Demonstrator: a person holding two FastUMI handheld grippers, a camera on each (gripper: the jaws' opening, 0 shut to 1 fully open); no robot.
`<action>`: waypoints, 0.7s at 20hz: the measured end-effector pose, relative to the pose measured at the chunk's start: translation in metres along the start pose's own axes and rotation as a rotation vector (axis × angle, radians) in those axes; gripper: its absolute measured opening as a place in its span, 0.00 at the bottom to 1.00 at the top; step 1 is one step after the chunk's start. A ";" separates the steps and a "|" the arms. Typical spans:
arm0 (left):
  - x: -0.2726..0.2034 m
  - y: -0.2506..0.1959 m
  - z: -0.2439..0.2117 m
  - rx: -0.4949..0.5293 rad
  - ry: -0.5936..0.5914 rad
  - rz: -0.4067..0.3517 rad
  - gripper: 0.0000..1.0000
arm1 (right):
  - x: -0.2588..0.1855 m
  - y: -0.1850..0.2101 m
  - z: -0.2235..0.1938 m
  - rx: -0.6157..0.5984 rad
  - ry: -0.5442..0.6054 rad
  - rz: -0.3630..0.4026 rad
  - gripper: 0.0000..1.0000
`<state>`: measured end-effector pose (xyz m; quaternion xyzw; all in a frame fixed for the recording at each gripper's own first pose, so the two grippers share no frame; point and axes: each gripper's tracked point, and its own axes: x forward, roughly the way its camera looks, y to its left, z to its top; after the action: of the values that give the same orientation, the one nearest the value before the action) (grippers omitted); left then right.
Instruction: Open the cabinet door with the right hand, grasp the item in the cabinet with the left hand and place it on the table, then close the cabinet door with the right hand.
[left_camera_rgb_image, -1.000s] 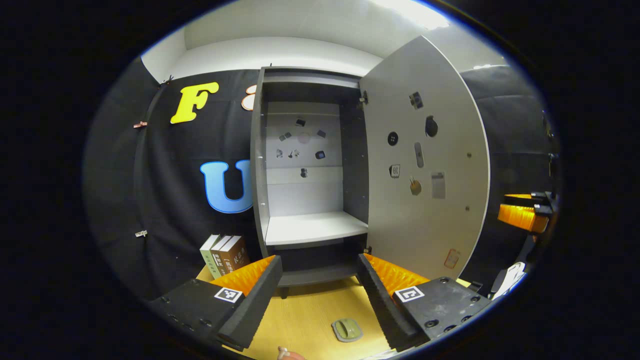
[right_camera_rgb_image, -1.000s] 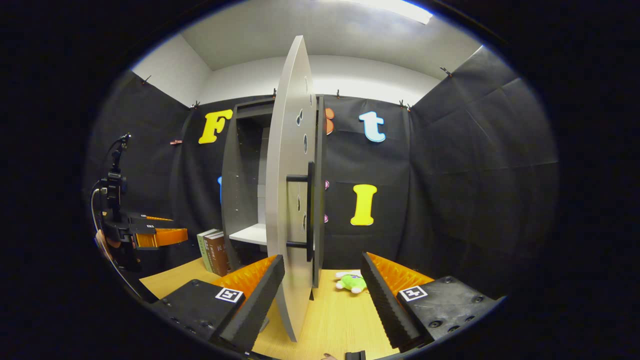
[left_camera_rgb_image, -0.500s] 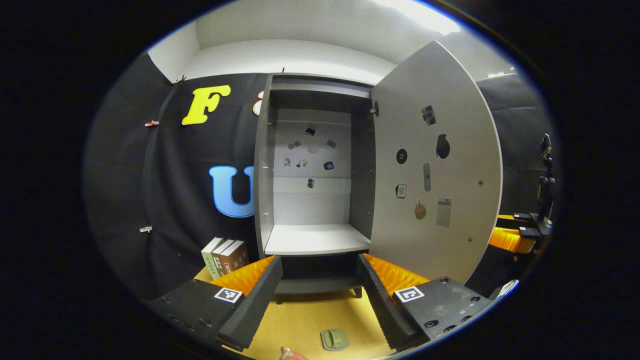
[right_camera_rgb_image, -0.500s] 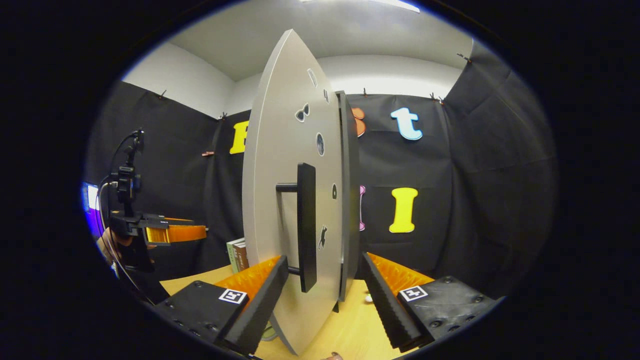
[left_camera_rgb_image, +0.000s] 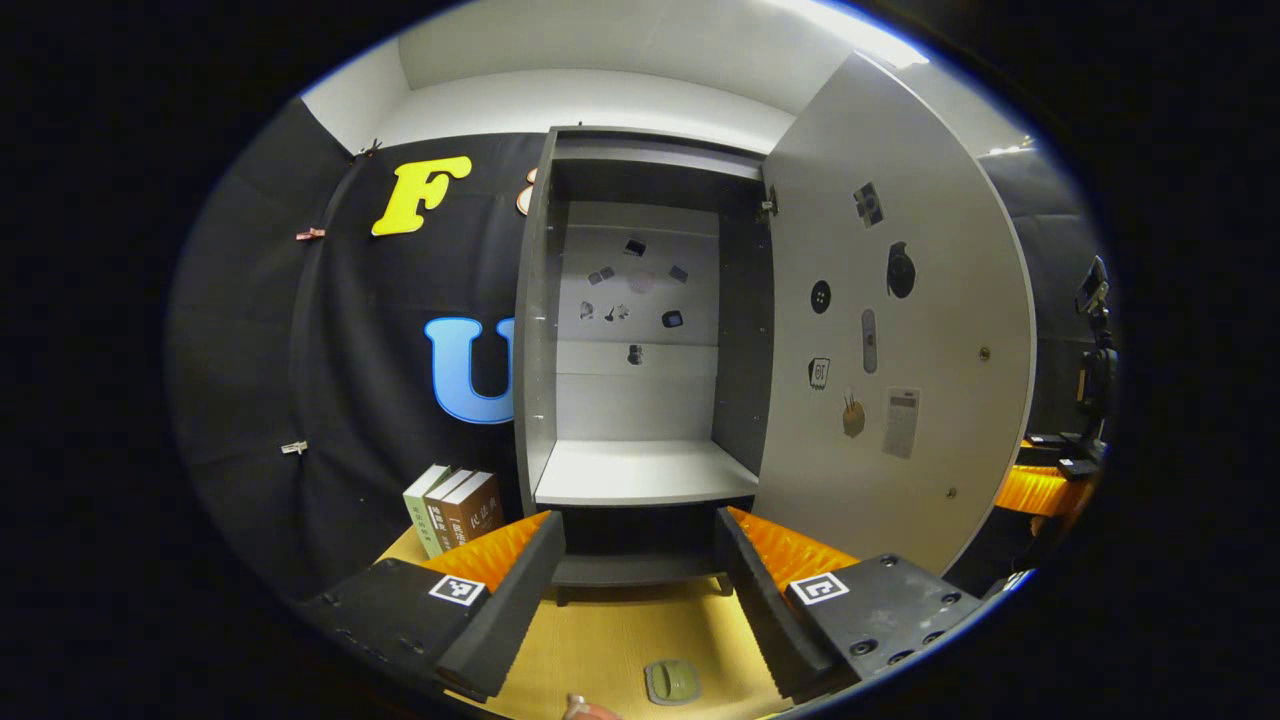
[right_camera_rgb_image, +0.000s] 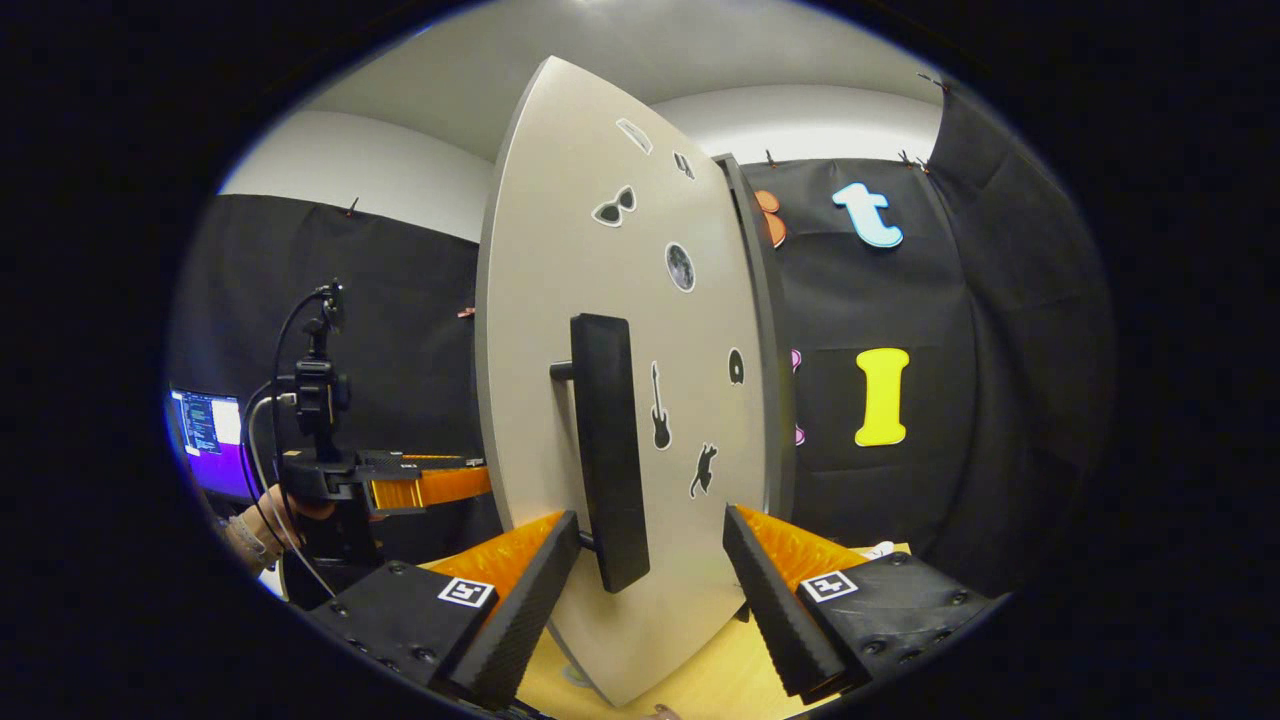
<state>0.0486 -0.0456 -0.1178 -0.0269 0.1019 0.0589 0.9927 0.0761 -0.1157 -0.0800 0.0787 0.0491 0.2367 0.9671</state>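
The grey cabinet stands open, its shelf bare. Its sticker-dotted door is swung wide from the cabinet's right side, and the small olive-green item lies flat before the cabinet.

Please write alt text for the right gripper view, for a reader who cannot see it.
The open right gripper faces the outer side of the open grey cabinet door, its fingers either side of the black bar handle without gripping it. At far left, a hand holds the left gripper.
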 end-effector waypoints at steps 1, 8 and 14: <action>0.003 0.004 0.002 -0.005 -0.004 -0.012 0.93 | 0.004 0.006 0.000 -0.004 -0.003 0.001 0.95; 0.012 0.049 0.014 0.052 -0.023 -0.098 0.95 | 0.049 0.059 -0.016 0.028 -0.010 -0.047 0.95; 0.010 0.094 0.026 0.071 -0.064 -0.142 0.95 | 0.111 0.109 -0.031 0.054 -0.015 -0.049 0.96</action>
<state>0.0518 0.0509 -0.0980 0.0033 0.0698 -0.0144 0.9975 0.1206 0.0357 -0.0974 0.1054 0.0500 0.2108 0.9705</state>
